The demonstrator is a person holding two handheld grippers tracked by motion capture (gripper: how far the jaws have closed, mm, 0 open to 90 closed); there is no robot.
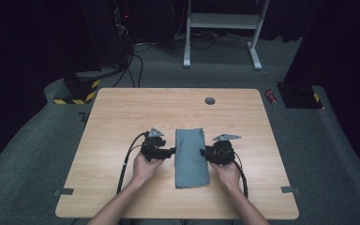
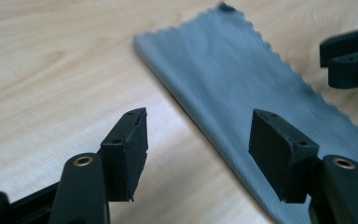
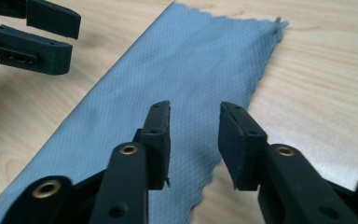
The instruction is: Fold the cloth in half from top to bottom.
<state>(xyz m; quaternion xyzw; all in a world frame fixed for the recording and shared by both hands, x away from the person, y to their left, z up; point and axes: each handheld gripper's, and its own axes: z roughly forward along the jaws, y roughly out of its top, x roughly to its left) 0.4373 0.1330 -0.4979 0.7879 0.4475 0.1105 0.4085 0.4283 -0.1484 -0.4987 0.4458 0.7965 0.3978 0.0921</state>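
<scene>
No brand, label or legible writing shows on the grippers, the cloth or the desk.

In the left gripper view, the left gripper has its jaws spread wide with nothing between them but bare wood and the near long edge of the grey cloth. One jaw sits over the wood; the other is over the cloth's folded, straight edge. The jaws are released, and whether they touch the fabric cannot be told.

In the right gripper view, the right gripper has its jaws apart with a narrower gap, also released and holding nothing. One jaw lies over the cloth and the other over the wood just past the cloth's zigzag-cut edge, so the scalloped edge runs between them.

From above, the cloth lies flat as a long folded strip in the middle of the desk, its long sides running away from the person. The left gripper points at its left edge and the right gripper at its right edge, facing each other across it. A hand holds each gripper, and a black cable trails back from the left one. A small round grey grommet sits near the desk's far edge, well apart from the cloth. The floor around is grey carpet.
</scene>
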